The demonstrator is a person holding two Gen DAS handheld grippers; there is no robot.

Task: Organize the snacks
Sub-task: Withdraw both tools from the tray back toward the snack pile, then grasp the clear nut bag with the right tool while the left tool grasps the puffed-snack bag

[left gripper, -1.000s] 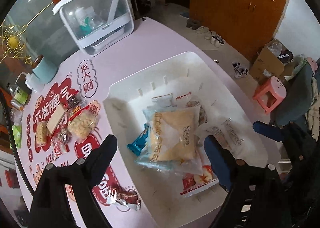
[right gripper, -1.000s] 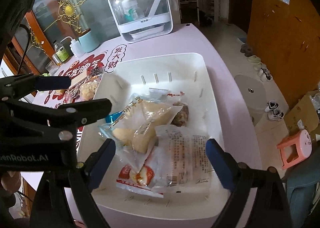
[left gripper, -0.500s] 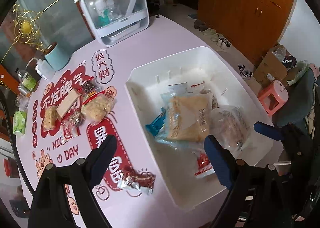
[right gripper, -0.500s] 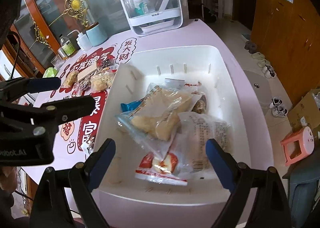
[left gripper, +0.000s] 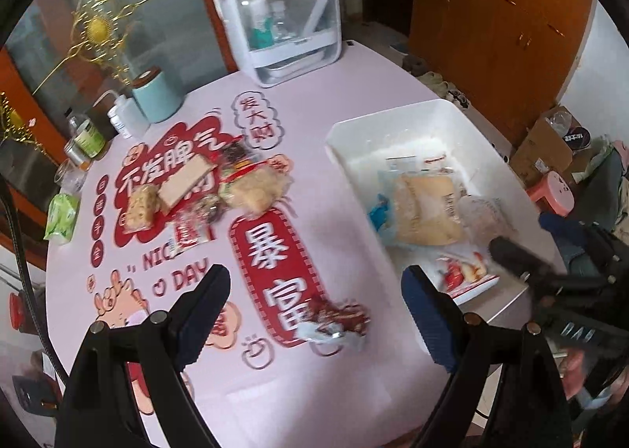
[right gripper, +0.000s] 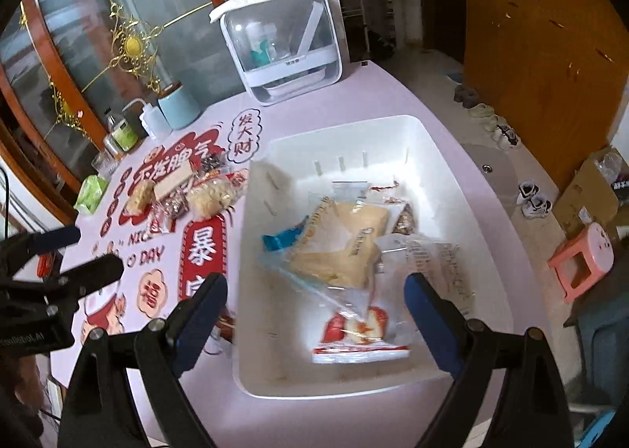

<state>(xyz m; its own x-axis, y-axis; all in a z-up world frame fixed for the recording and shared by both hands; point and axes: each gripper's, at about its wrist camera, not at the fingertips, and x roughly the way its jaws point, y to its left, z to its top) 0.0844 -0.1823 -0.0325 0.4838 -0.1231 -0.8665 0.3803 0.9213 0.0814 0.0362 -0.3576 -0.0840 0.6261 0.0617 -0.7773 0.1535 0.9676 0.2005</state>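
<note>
Both sets of tongs hang spread wide and empty over the round pink bench with its red printed lettering. The left tongs sit at the bottom of the left wrist view, jaws apart, with a small red-and-silver foil-wrapped snack lying on the bench right between the blue pads. That looks like the next pick.

Over on the right wrist view, the right tongs hover with jaws apart above the near end of the white rectangular plastic bin. The bin already holds a pale square bread packet in clear wrap, a blue wrapper peeking out at its left, and a red-and-white fruit-print bag nearest the camera.

More work waits in the upper left of both frames: a loose cluster of wrapped cakes and bars sits on the bench, well apart from the bin.

The risks from here? That foil snack is low and crinkly, and the picture is smeared with motion. If the pads close on it at speed, they may only pinch a corner of wrapper and the snack could slip, or skid toward the bench edge at the bottom of the frame. The right tongs also show at the right edge of the left view, close by. A carry across into the bin could clip them.
</note>
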